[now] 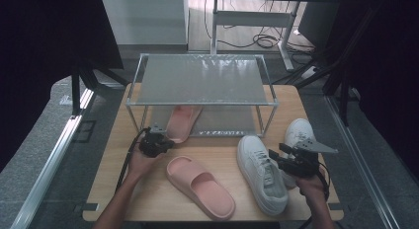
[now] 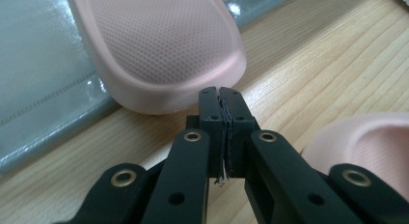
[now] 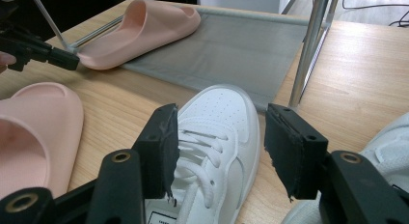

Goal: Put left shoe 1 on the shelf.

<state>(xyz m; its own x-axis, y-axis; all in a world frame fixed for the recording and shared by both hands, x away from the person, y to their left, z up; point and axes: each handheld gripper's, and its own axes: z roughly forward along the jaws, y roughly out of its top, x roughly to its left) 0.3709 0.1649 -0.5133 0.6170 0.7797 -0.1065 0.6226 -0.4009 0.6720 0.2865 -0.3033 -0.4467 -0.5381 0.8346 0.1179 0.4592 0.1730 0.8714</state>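
Two pink slippers and two white sneakers sit on the wooden desk [image 1: 118, 189], with one two-tier metal rack [image 1: 202, 81] farther back. Nearest lies the loose pink slipper [image 1: 200, 187], open-toed and thick-soled, beside the near white sneaker [image 1: 261, 172], laced, with a perforated toe. The right claw [image 3: 217, 151] hovers over that sneaker with jaws wide, nothing between them; the second white sneaker [image 1: 299, 135] lies just behind it. Farther on, the left claw [image 2: 222, 105] has its jaws pressed together on nothing, tips right at the heel rim of the other pink slipper [image 2: 159, 45], which has a dotted footbed and rests toe-inward on the rack's lower shelf [image 3: 231, 50].
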